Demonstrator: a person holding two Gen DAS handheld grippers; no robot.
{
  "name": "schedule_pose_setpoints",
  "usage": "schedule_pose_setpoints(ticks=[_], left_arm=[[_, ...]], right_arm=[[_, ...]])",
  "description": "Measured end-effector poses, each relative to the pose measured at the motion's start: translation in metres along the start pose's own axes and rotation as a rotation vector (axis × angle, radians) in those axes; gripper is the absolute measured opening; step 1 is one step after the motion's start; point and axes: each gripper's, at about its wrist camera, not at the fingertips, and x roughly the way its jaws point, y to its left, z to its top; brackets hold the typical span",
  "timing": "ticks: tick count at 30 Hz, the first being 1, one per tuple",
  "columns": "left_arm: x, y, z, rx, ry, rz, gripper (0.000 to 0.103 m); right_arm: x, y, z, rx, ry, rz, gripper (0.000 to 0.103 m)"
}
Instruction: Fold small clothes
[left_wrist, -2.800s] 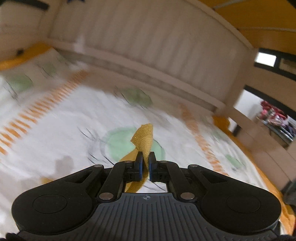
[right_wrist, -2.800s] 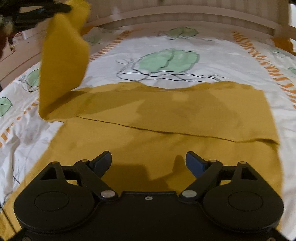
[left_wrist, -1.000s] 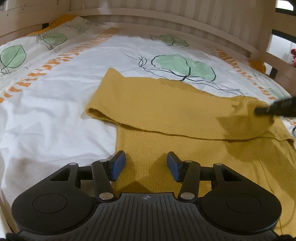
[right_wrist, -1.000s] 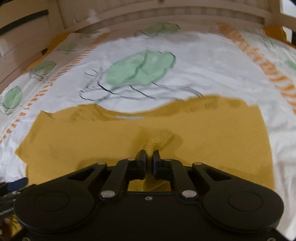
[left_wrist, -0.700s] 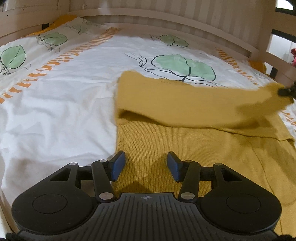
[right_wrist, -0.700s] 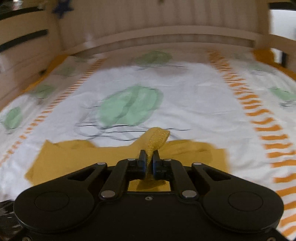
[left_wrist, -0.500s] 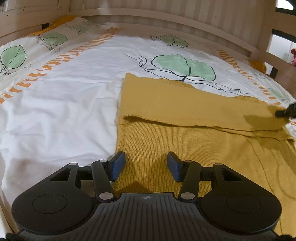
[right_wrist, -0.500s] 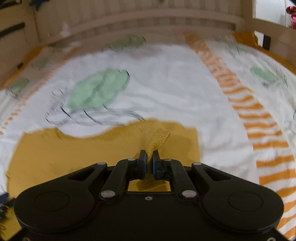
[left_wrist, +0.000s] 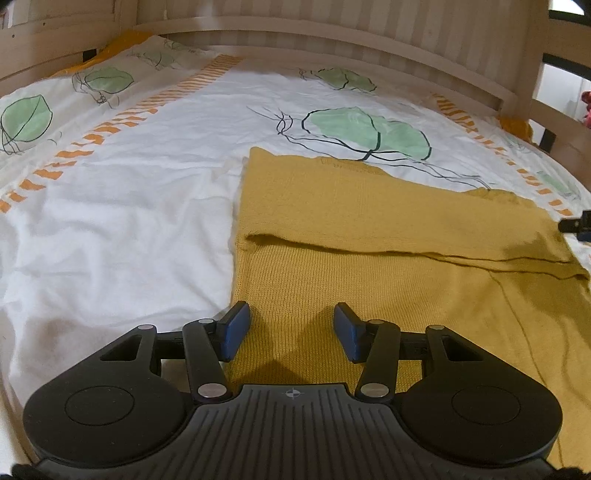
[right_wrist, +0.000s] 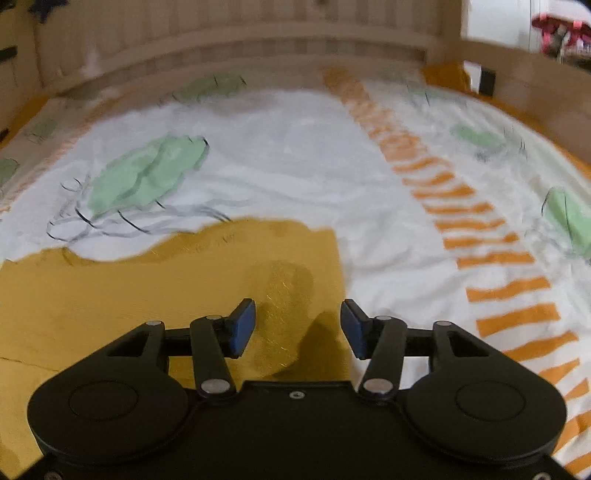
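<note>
A mustard knitted garment (left_wrist: 388, 266) lies flat on the bed, its far part folded over as a band (left_wrist: 369, 206) across the top. My left gripper (left_wrist: 291, 332) hovers open over the garment's near left edge, nothing between its pads. In the right wrist view my right gripper (right_wrist: 297, 328) is opening above the garment's right end (right_wrist: 166, 295); a raised bump of knit (right_wrist: 284, 295) sits between the spread pads, which no longer press on it. The right gripper's tip (left_wrist: 576, 225) shows at the far right of the left wrist view.
The bed has a white cover (left_wrist: 129, 221) printed with green leaves and orange dashes. A wooden slatted rail (left_wrist: 332, 33) runs round the far side, with a post (left_wrist: 532, 62) at the right. The right wrist view is motion-blurred.
My right gripper pulled the folded sleeve band rightwards across the garment, laid it flat, then opened and released the pinched knit. The left gripper stayed still and open.
</note>
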Motion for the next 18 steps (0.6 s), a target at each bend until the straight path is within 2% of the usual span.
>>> schedule_pose_setpoints(ticks=[2,4,6,8,13,16,18], left_arm=[[-0.007,0.0,0.011,-0.037,-0.008,-0.006,0.048],[-0.017,-0.001,0.025,-0.053,-0.065,-0.022,0.048],[-0.019,-0.008,0.043,-0.025,-0.111,-0.029,0.048],[-0.012,-0.015,0.062,-0.002,-0.121,-0.045,0.048],[0.032,-0.024,0.087,-0.012,-0.09,-0.01,0.048],[0.056,-0.017,0.084,-0.035,-0.037,0.02,0.048],[0.073,-0.011,0.075,-0.028,0.015,0.064,0.049]], right_arm=[[-0.007,0.015,0.0,-0.041,-0.036,0.045,0.059],[-0.01,0.03,0.001,-0.078,-0.057,0.091,0.059],[-0.008,0.047,0.002,-0.11,-0.059,0.146,0.059],[-0.002,0.062,0.001,-0.134,-0.048,0.18,0.059],[0.016,0.087,-0.004,-0.176,-0.026,0.236,0.059],[0.027,0.093,-0.009,-0.182,-0.003,0.255,0.059],[0.035,0.087,-0.012,-0.178,0.018,0.226,0.059]])
